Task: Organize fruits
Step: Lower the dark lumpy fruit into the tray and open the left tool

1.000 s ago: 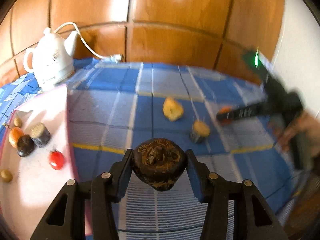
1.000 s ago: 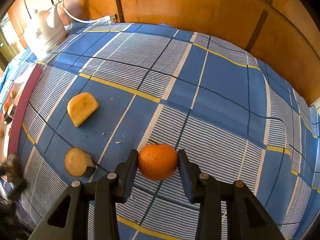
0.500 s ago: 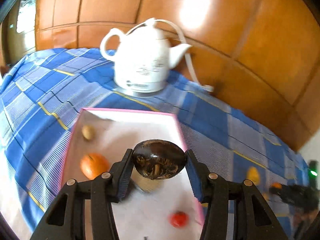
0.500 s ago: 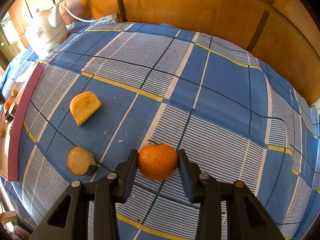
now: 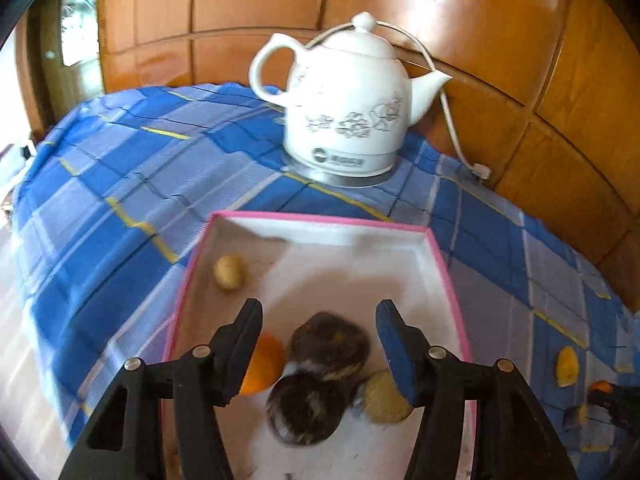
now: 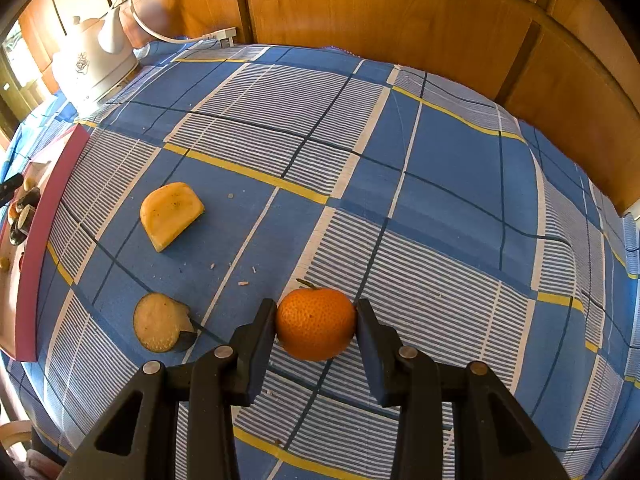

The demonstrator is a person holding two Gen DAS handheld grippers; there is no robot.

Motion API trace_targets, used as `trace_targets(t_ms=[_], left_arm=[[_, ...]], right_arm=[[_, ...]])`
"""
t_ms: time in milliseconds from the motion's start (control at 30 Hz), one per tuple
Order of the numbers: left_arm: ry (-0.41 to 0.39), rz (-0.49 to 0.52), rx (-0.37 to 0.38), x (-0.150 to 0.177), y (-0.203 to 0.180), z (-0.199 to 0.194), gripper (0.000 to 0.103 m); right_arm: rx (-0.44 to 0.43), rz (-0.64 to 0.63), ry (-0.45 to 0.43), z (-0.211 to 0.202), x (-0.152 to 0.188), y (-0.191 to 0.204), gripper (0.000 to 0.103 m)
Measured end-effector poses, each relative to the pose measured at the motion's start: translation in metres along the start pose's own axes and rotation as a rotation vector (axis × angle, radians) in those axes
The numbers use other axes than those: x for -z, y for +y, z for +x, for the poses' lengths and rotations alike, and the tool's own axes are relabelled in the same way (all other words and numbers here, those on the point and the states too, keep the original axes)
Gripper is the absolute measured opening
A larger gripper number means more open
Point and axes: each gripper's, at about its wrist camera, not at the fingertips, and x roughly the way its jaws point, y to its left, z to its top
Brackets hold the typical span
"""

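Crowding the pink tray [image 5: 448,264] under just-opened, empty left jaws: dark fruit [image 5: 329,345]; right jaws clamping tangerine [image 6: 316,323].

- White kettle [image 5: 347,96], left wrist view, at about 12 o'clock beyond the pink-rimmed tray [image 5: 451,276]: a round dark logo with a short line of grey lettering beside it, low on the body just above the base. Lettering too small and soft to read.
- Same kettle: grey floral pattern across the belly, decoration only, no words.
- Right wrist view: kettle [image 6: 94,65] at about 10 o'clock shows a small grey motif, not legible.
- No other text, numbers or signs readable.
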Motion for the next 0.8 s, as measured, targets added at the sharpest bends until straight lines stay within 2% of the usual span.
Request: trace_targets(t_ms=[167,333,533,800], left_arm=[[-0.066,0.019,-0.025,0.02,-0.002,-0.032,0.06],[-0.096,0.042,-0.028,0.043,-0.004,-0.057,0.06],[-0.114,0.059,-0.016,0.065,-0.01,-0.08,0.06],[-0.099,0.063,0.004,0.085,-0.014,-0.093,0.06]], right_arm=[[0.003,-0.002,-0.001,0.0,0.0,0.001,0.04],[0.004,-0.003,-0.002,0.0,0.0,0.001,0.04],[0.007,-0.006,-0.006,-0.001,0.001,0.001,0.04],[0.013,-0.012,-0.012,-0.002,0.002,0.001,0.04]])
